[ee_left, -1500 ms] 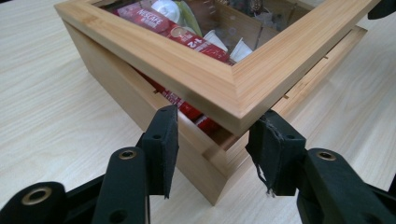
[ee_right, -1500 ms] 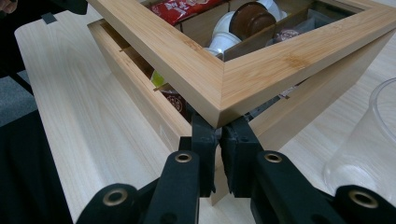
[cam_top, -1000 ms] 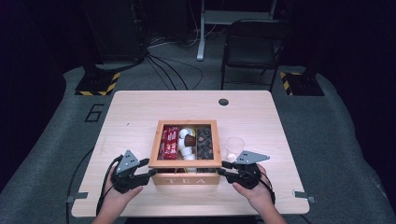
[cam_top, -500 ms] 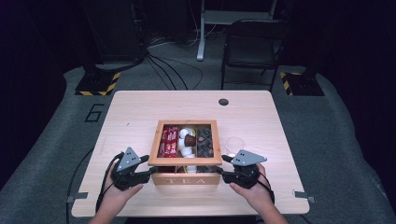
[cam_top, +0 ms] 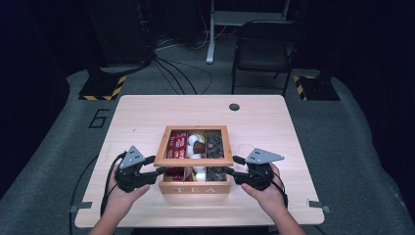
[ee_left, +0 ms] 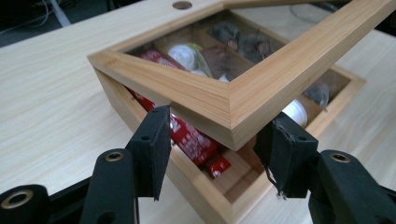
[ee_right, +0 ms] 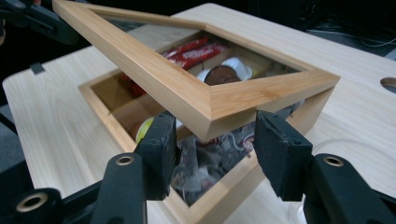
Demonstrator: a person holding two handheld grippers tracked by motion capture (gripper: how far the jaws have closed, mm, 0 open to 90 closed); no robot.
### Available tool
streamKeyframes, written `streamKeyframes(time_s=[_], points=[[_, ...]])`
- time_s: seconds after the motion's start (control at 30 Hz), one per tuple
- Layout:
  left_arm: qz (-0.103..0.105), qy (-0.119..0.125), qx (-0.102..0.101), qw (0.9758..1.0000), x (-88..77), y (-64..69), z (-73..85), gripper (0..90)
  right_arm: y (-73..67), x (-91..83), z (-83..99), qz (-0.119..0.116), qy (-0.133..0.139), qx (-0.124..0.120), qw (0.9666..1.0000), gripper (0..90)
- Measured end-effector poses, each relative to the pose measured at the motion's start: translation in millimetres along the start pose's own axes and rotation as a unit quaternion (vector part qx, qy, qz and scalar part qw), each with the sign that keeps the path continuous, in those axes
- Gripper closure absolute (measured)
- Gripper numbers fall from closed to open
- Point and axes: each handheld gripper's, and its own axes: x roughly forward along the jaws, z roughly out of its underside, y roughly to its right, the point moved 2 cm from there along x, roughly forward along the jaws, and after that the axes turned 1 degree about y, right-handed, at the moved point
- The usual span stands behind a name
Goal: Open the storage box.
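In the high view the pale wooden table (cam_top: 274,127) is lit evenly from above while the room around it sinks into near black, and the whole frame is soft and slightly grainy. Both gripper views are brighter and sharper on the lid frame (ee_left: 243,100), with glare dulling its glass pane (ee_right: 154,35). The black jaws at the bottom edge loom large and slightly blurred, and the far table edge goes soft.

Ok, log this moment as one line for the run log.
wooden glass-paned tea box lid: raised at front | left tongs: on its left front corner, just been opening | right tongs: on its right front corner
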Motion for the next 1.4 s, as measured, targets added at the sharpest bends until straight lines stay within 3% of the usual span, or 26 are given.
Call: streamKeyframes(time_s=[0.37,0.5,0.93,1.0,1.2,1.4], points=[[-0.002,0.004,-0.008,1.0,-2.8,-10.4,-26.5,46.0,7.8,-3.6,-29.1,0.006,0.007,-0.006,0.9999,49.5],[-0.002,0.0,-0.002,1.0,-3.4,-12.7,-33.1,46.2,9.1,-3.4,-36.5,0.009,0.003,-0.01,0.9999,49.4],[-0.004,0.005,0.0,1.0,-5.1,-19.9,-52.6,47.7,13.6,-5.7,-51.9,0.014,0.017,0.009,0.9997,51.1],[0.002,0.009,-0.014,0.9999,-4.8,-22.0,-54.7,47.5,14.8,-5.7,-55.9,0.016,0.015,0.01,0.9997,51.3],[0.016,0.03,-0.03,0.9989,-2.9,-27.9,-51.6,47.5,15.8,-3.3,-62.3,0.025,0.006,0.006,0.9996,51.0],[0.013,0.032,-0.02,0.9992,-3.2,-27.4,-51.9,48.1,14.3,0.2,-62.5,0.038,0.001,0.005,0.9993,50.2]])
